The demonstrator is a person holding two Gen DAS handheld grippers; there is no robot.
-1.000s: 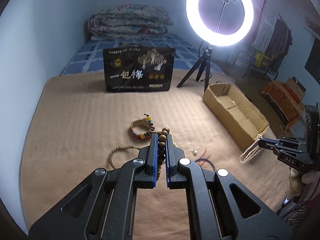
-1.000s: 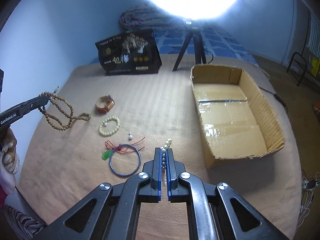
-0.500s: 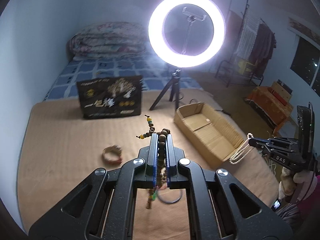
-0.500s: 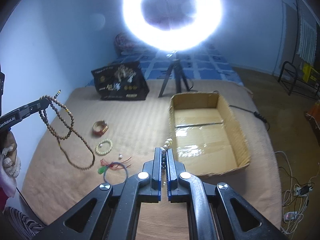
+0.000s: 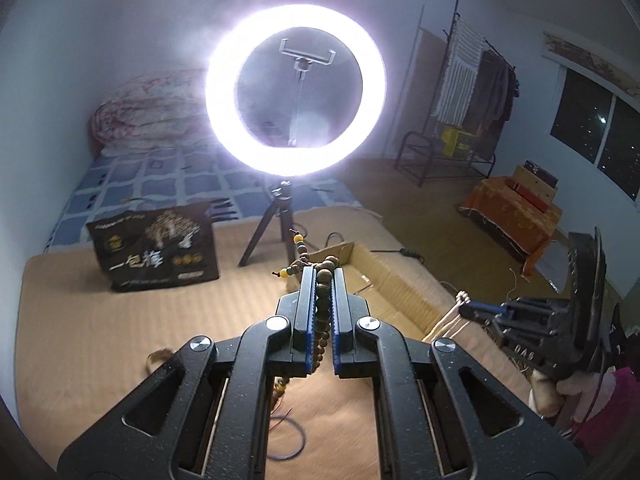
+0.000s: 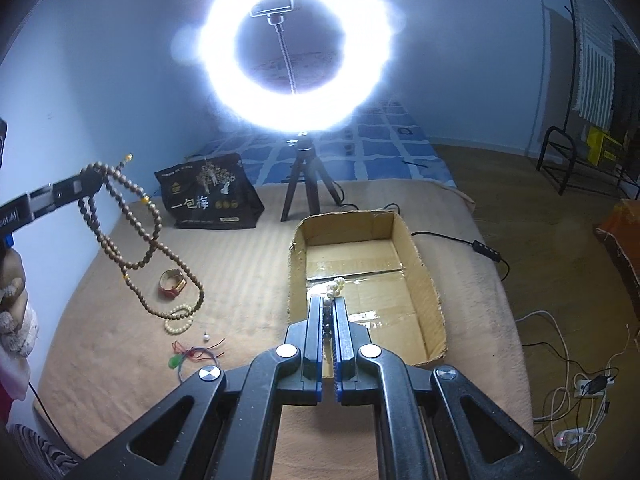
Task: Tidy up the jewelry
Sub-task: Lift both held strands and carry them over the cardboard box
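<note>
both strands have risen off the tan blanket (image 6: 248, 264) since a second ago: the wooden bead necklace (image 6: 138, 248) hangs pinched in the left gripper (image 5: 323, 280), well above the bracelets, while the pearl strand (image 6: 335, 286) sits clamped in the right gripper (image 6: 328, 304), over the open cardboard box (image 6: 420, 256) below the ring light (image 6: 296, 44).

On the black gift bag (image 5: 154, 252) standing at the far edge of the tan mat I read large white characters, "一包梅", beneath a pale tree motif; the smaller print above and below them is too fine for me to make out; on the side of my right gripper (image 5: 464, 307), seen from the left wrist, I read "DAS"; on my left gripper (image 6: 94, 182), at the frame edge, only a cropped "oot.AI" shows.
</note>
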